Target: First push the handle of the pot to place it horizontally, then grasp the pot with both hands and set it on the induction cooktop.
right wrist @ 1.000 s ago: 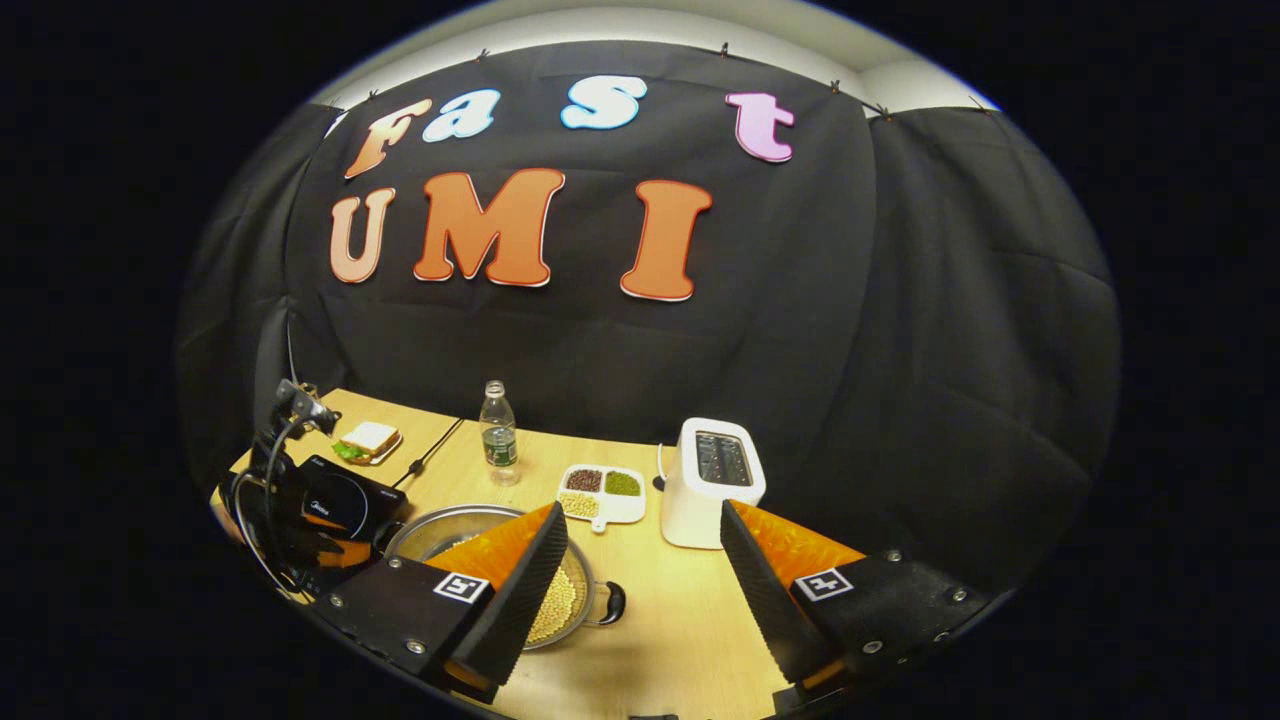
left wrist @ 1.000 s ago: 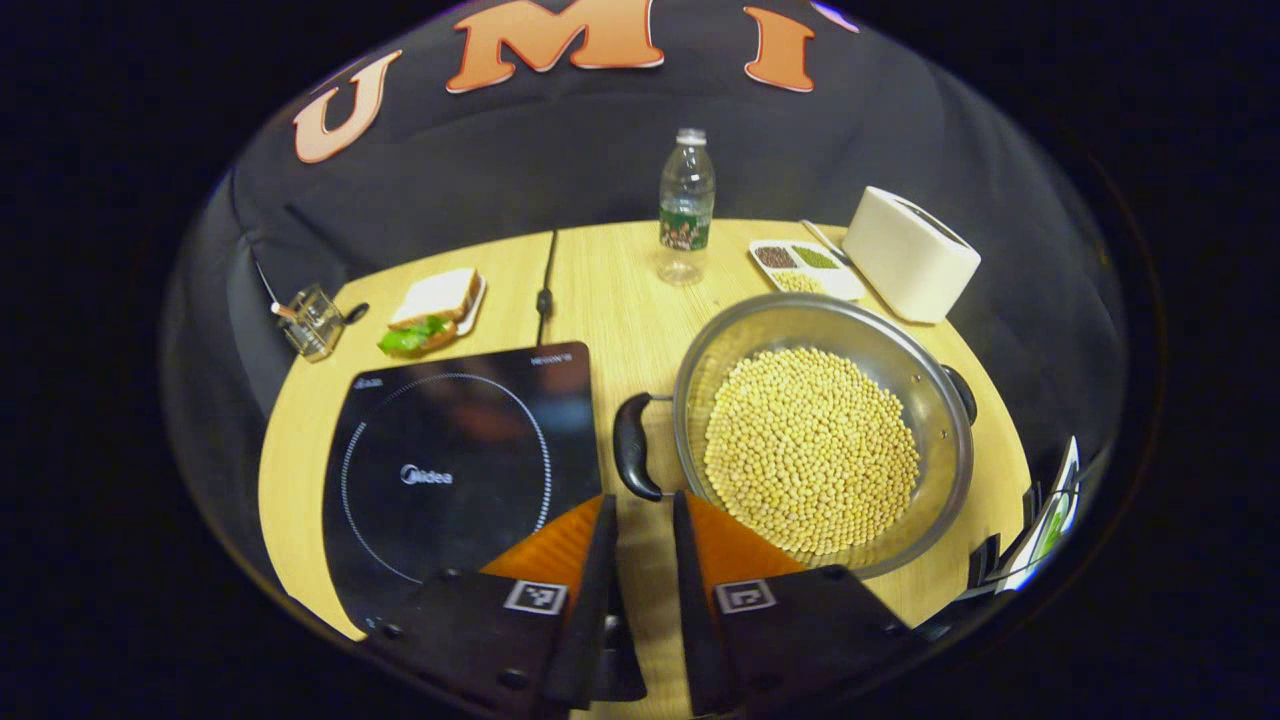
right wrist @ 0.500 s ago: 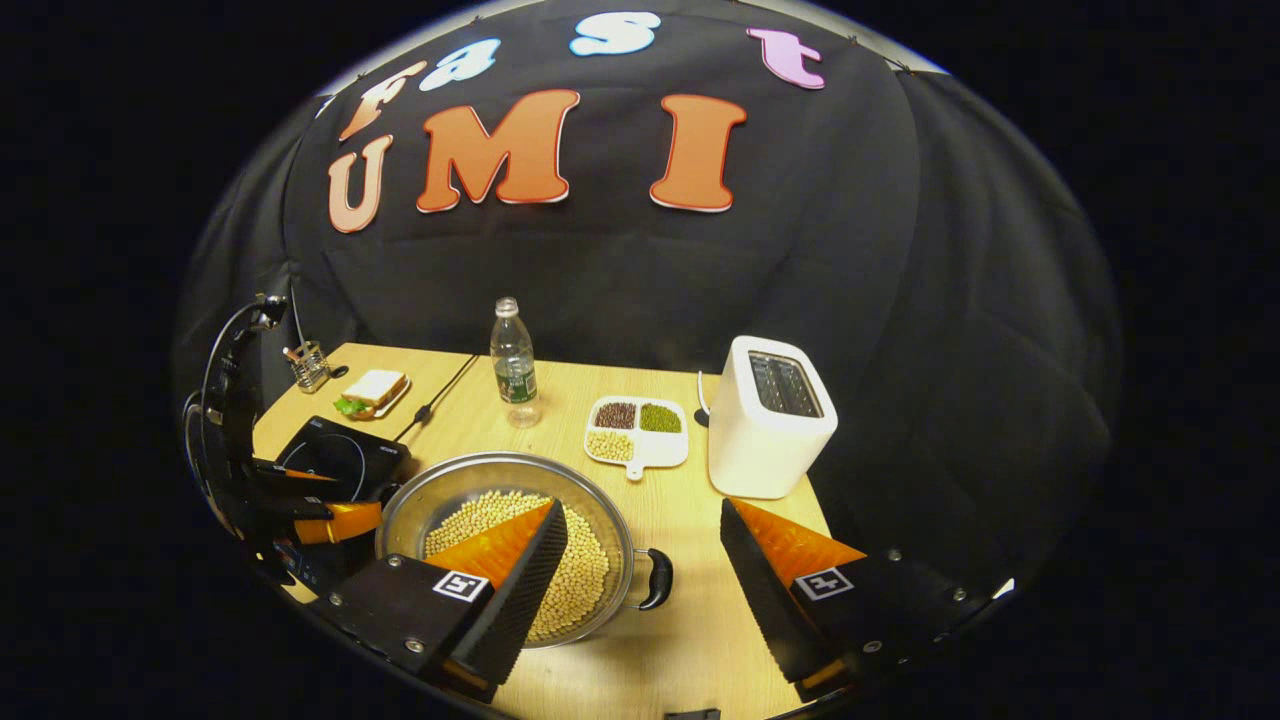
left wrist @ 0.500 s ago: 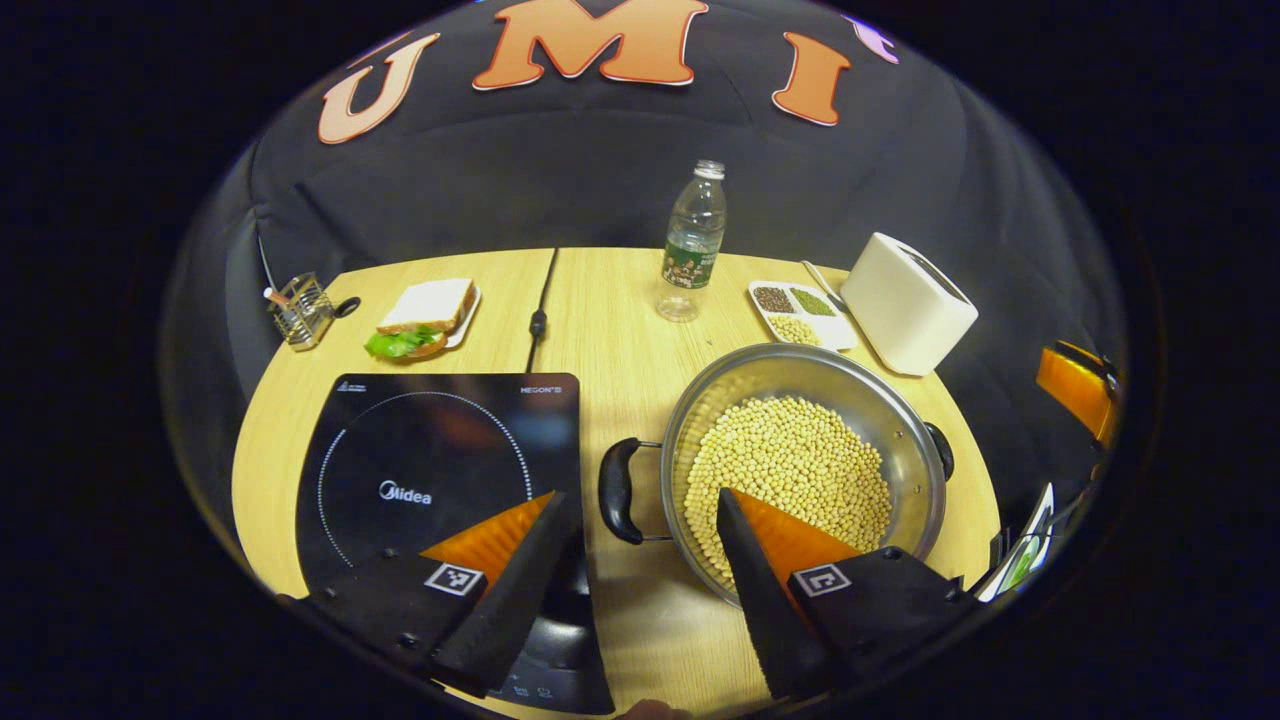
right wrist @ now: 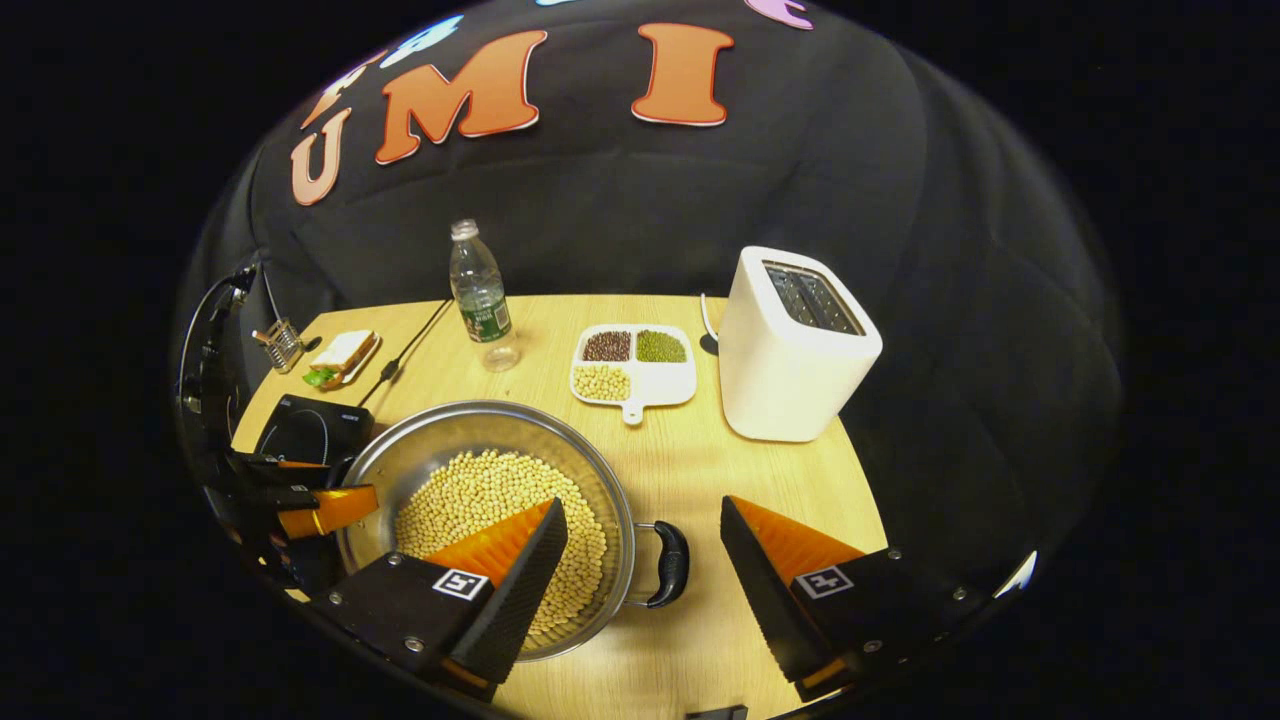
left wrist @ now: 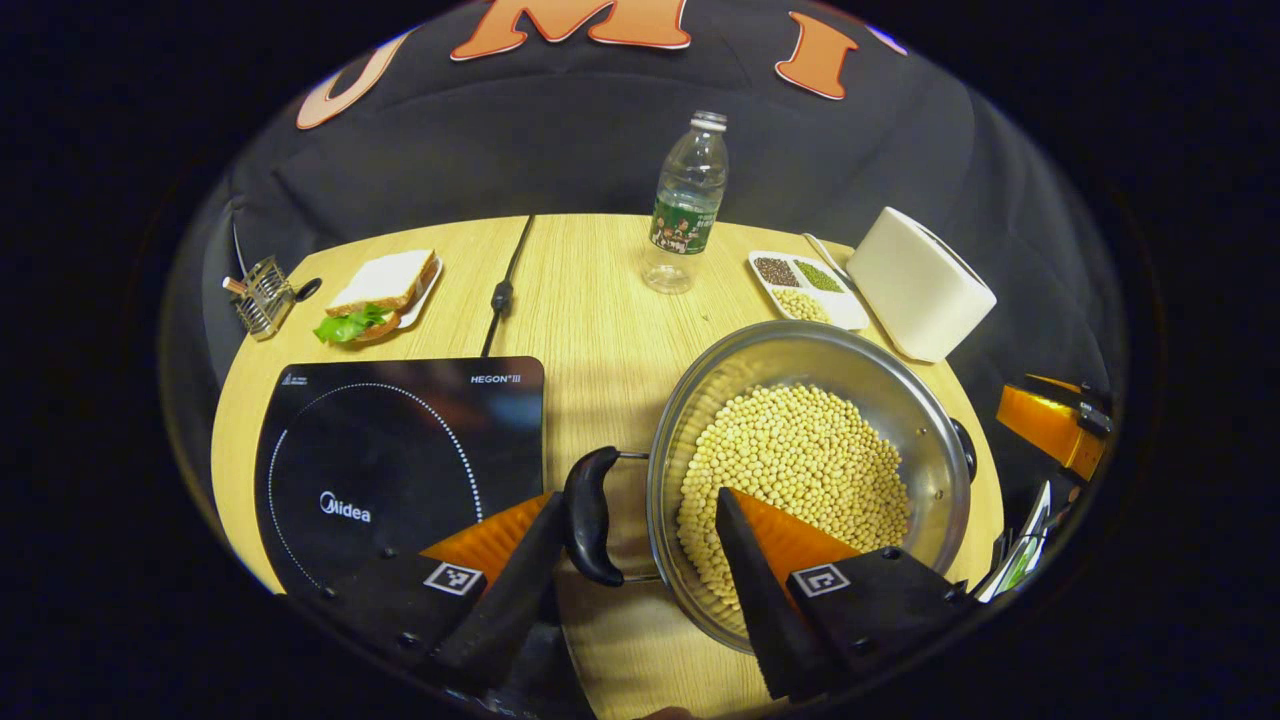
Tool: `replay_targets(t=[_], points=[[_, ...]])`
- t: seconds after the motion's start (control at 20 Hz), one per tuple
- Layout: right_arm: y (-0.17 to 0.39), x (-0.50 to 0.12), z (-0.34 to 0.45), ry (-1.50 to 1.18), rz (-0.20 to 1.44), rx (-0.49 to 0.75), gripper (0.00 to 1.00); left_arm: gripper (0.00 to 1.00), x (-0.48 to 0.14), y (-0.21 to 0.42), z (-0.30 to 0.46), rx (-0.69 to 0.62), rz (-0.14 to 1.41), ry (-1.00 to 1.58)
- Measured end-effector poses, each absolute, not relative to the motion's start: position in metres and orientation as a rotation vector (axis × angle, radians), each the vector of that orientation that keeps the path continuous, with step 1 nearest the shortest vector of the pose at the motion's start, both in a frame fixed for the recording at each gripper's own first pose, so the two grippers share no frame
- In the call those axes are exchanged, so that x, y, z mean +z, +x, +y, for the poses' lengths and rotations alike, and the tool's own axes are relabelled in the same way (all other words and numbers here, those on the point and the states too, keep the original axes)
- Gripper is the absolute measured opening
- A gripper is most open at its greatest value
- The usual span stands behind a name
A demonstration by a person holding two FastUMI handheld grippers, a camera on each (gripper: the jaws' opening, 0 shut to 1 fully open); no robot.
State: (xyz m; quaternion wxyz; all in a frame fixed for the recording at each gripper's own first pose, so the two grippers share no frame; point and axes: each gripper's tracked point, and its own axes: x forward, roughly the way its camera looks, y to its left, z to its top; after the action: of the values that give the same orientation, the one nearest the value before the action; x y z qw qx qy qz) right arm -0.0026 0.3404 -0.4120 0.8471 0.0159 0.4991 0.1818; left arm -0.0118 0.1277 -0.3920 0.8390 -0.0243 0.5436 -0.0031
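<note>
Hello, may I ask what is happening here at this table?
A person holds a gripper in each hand, about to lift a steel pot of yellow beans. The left gripper is open around the pot's left handle, and the right gripper is open around the right handle. Neither has closed. The pot sits on the table, beside the induction cooktop.

Table [left wrist: 600,300] w/ pot [left wrist: 810,480], cooktop [left wrist: 390,460]
</note>
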Motion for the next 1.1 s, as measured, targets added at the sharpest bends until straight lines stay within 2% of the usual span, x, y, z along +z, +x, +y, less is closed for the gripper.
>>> replay_targets(t=[0.05,0.1,0.35,0.4,0.45,0.55,0.6,0.8,0.85,1.1], points=[[-0.005,-0.422,0.341,0.030,1.080,0.380,0.96,0.99,-0.398,-0.012,0.128,-0.006,1.160,-0.046],[-0.007,-0.432,0.341,0.028,1.104,0.375,0.96,0.96,-0.399,-0.009,0.126,-0.006,1.157,-0.041],[-0.026,-0.470,0.347,0.053,1.231,0.347,0.96,0.92,-0.410,0.001,0.127,-0.010,1.128,-0.004],[-0.028,-0.475,0.348,0.059,1.248,0.341,0.95,0.95,-0.412,0.003,0.126,-0.012,1.124,-0.002],[-0.032,-0.480,0.350,0.062,1.267,0.337,0.94,0.92,-0.414,0.005,0.125,-0.017,1.119,-0.003],[-0.036,-0.487,0.354,0.062,1.293,0.332,0.90,0.94,-0.418,0.009,0.122,-0.029,1.122,0.003],[-0.036,-0.491,0.355,0.049,1.301,0.322,0.86,0.95,-0.421,0.010,0.124,-0.024,1.125,0.017],[-0.040,-0.503,0.351,0.040,1.339,0.302,0.72,0.85,-0.427,0.013,0.130,0.005,1.111,0.060],[-0.041,-0.506,0.352,0.056,1.347,0.301,0.72,0.78,-0.427,0.016,0.130,0.007,1.098,0.061],[-0.047,-0.513,0.356,0.116,1.405,0.287,0.75,0.77,-0.428,0.020,0.130,-0.015,1.056,0.102]])
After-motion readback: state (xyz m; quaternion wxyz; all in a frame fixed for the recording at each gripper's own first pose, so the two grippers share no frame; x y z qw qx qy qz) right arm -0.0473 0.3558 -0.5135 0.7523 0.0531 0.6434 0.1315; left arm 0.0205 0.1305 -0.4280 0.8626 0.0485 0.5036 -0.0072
